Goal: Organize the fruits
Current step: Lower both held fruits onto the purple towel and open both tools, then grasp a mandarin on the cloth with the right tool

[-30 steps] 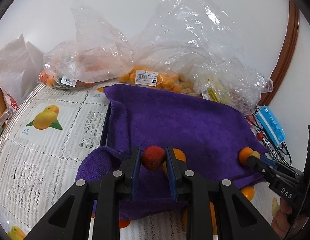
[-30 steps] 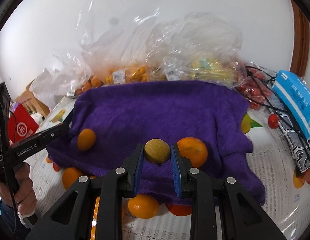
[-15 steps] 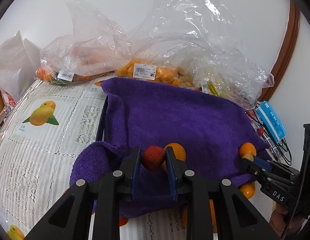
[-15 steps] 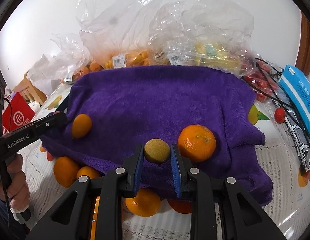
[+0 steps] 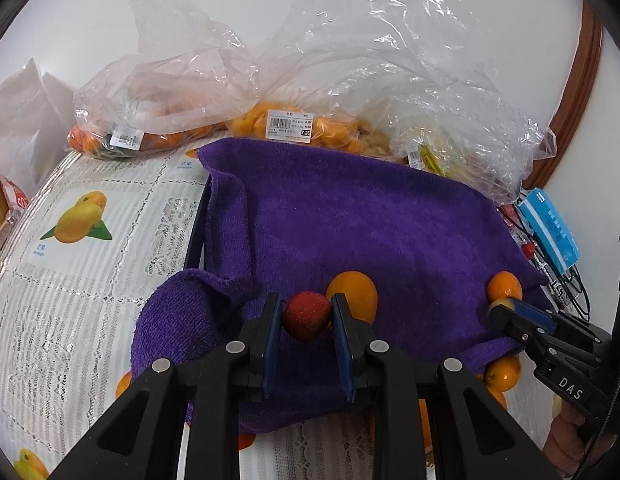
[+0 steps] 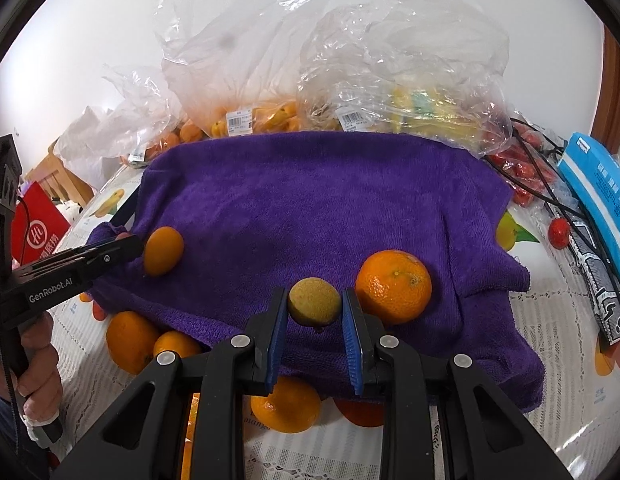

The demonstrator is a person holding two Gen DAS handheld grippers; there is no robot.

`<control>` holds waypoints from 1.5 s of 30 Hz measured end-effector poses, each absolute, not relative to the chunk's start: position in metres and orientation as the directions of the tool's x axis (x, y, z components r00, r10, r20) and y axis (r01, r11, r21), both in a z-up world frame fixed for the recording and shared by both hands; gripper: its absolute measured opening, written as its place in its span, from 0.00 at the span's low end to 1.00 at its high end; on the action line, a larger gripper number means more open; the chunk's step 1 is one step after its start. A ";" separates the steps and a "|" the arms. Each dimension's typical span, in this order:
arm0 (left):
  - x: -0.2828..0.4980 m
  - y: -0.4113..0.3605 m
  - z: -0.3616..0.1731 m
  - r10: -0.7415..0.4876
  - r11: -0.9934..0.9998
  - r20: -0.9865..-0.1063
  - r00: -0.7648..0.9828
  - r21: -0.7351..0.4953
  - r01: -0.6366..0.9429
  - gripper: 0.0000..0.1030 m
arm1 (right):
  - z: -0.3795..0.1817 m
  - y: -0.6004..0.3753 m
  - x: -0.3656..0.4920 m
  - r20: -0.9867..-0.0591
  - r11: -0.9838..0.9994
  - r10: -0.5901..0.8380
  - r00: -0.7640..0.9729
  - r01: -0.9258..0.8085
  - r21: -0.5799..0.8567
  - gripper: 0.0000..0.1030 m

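Bumpy red fruit point(image 5: 306, 315), dull yellow-green round fruit point(image 6: 314, 301)

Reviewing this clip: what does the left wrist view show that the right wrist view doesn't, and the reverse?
Only the left wrist view shows the left gripper shut on a red strawberry-like fruit, and the mango picture printed on the tablecloth.

Only the right wrist view shows the right gripper shut on a small yellow-green fruit, a large orange beside it on the towel, and a red packet at the far left.

Both show the purple towel, the plastic bags of fruit behind it, and the blue box.
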State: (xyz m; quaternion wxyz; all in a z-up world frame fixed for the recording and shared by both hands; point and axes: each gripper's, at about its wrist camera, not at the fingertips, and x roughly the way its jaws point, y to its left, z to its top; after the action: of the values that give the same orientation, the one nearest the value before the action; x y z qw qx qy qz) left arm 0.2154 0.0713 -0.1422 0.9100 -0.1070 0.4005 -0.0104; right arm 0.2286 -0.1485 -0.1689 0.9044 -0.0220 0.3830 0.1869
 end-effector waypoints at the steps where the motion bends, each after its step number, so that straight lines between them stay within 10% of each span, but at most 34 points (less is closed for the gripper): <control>1: 0.216 0.071 -0.142 -0.104 0.977 -0.728 0.678 -0.201 -0.066 0.23 | -0.168 -0.149 0.228 -0.700 0.929 0.322 0.637 -0.356 0.103 0.27; 15: 0.199 0.077 -0.116 -0.172 0.959 -0.629 0.758 -0.282 -0.016 0.54 | -0.149 -0.157 0.215 -0.625 0.943 0.303 0.719 -0.320 0.088 0.42; 45: 0.180 0.059 -0.100 -0.203 0.963 -0.555 0.806 -0.265 0.060 0.54 | -0.169 -0.159 0.147 -0.679 0.964 0.247 0.692 -0.249 0.096 0.40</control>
State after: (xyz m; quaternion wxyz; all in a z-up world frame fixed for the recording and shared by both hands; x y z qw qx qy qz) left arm 0.1799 0.0587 -0.0997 0.9430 -0.1179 0.3032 -0.0697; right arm 0.1472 -0.1589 -0.1686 0.9197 -0.0016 0.3689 0.1347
